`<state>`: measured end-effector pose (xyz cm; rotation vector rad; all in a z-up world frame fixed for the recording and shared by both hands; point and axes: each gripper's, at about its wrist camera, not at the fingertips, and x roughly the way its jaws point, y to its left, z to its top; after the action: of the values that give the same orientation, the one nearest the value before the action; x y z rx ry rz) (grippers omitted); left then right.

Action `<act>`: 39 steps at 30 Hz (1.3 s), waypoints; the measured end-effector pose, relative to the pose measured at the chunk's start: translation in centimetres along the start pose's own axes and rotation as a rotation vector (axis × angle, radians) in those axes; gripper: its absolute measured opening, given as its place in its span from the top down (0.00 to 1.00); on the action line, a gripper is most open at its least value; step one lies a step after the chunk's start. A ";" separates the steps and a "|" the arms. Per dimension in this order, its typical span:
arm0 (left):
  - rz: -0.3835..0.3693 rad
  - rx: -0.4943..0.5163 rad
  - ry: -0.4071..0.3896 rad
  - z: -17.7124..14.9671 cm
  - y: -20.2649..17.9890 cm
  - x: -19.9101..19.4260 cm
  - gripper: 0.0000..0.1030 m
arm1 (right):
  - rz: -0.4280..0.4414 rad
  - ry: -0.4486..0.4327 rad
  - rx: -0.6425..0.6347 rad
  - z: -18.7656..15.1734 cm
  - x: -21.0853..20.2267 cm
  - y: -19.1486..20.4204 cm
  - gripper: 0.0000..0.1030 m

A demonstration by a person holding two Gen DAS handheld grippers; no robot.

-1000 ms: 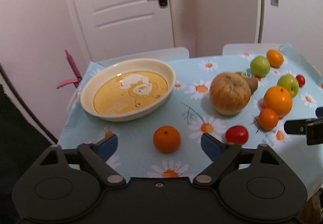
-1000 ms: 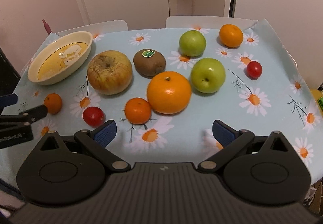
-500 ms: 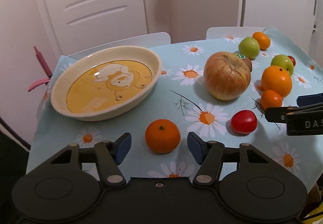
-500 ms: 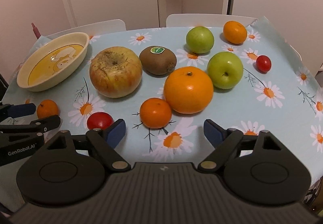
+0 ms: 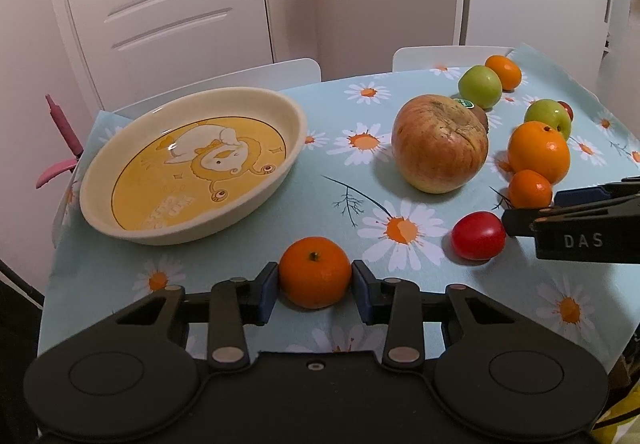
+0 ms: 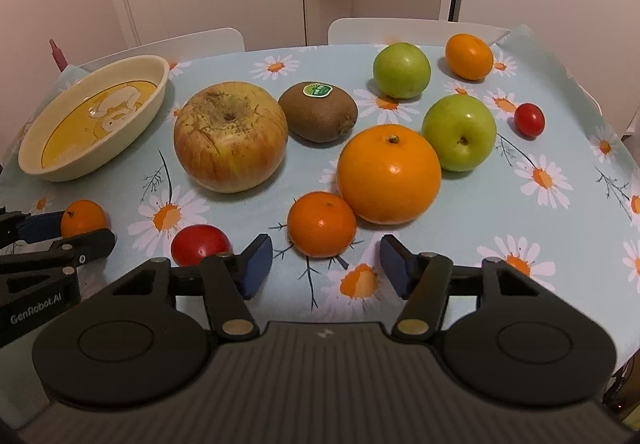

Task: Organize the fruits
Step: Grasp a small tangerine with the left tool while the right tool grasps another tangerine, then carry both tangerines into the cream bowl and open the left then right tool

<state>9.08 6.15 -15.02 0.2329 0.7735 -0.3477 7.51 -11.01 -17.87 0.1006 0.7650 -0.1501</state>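
Fruits lie scattered over the daisy tablecloth (image 5: 248, 260), and none is in the dish (image 5: 192, 168) yet, so we judge the sorting barely begun.

From the left wrist camera we see our left gripper (image 5: 315, 284) clamped on a small tangerine (image 5: 315, 271), its blue pads pressing both sides while the fruit sits on the cloth just in front of the dish. Off to the right are a big russet apple (image 5: 440, 144), a cherry tomato (image 5: 478, 235) and more oranges and green apples behind, with our other tool reaching in from the edge.

From the right wrist camera we see our right gripper (image 6: 326, 264) closing, its pads apart and not touching the second tangerine (image 6: 322, 224), which lies just ahead of the gap and touches the large orange (image 6: 389, 174). A kiwi (image 6: 318, 111), two green apples (image 6: 459, 132), another orange (image 6: 469, 56) and a far tomato (image 6: 529, 119) wait on the cloth.

Everything is left to do: one fruit is gripped, one is nearly so, and the rest are untouched.
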 end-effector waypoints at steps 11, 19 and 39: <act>0.023 -0.018 0.011 -0.2 -0.2 -0.5 0.59 | 0.003 -0.010 -0.013 0.5 0.1 0.3 0.51; 0.072 -0.084 0.007 0.1 -0.6 -2.2 0.59 | 0.062 -0.012 -0.059 1.1 -0.9 0.1 0.51; 0.336 -0.301 -0.137 6.0 -0.4 -11.0 0.59 | 0.361 -0.187 -0.358 10.6 -6.8 1.3 0.51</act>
<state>5.50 6.25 -3.03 0.0520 0.6287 0.0715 10.11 -10.62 -5.51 -0.1151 0.5658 0.3174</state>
